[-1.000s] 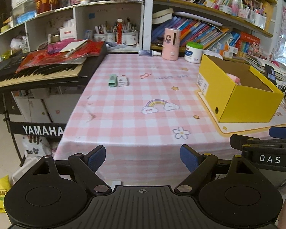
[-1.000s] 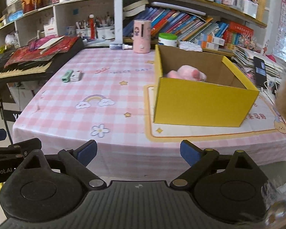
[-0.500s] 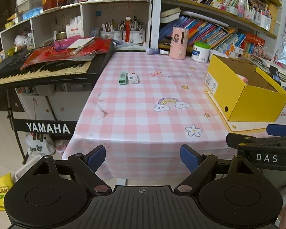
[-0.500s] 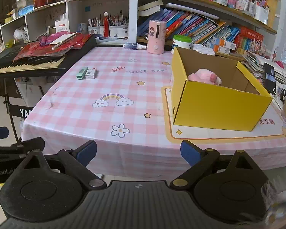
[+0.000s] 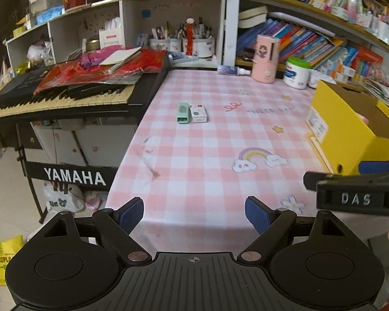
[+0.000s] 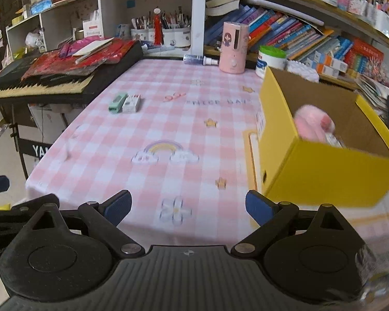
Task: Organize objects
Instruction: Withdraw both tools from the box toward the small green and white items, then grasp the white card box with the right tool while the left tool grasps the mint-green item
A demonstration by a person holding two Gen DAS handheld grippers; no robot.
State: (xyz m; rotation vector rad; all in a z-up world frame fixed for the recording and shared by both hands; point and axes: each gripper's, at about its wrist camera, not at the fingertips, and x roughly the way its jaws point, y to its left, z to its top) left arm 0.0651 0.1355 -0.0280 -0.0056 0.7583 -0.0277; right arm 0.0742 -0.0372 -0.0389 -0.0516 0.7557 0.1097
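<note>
Both tongs, left (image 5: 194, 213) and right (image 6: 188, 206), gape wide with nothing in them, hovering at the table's (image 5: 210, 140) near edge. Green case (image 5: 183, 113) touches white box (image 5: 198, 113) far left; yellow box (image 6: 324, 155) right.

Pink, apparently plush toy (image 6: 314, 125) inside yellow box (image 6: 324, 171)

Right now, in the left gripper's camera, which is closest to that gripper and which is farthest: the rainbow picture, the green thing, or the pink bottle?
1. Rainbow picture, on the cloth, slightly right.
2. Green thing, mid-table, beside a white box.
3. Pink bottle, at the table's back edge.

Left gripper is open, empty.
</note>
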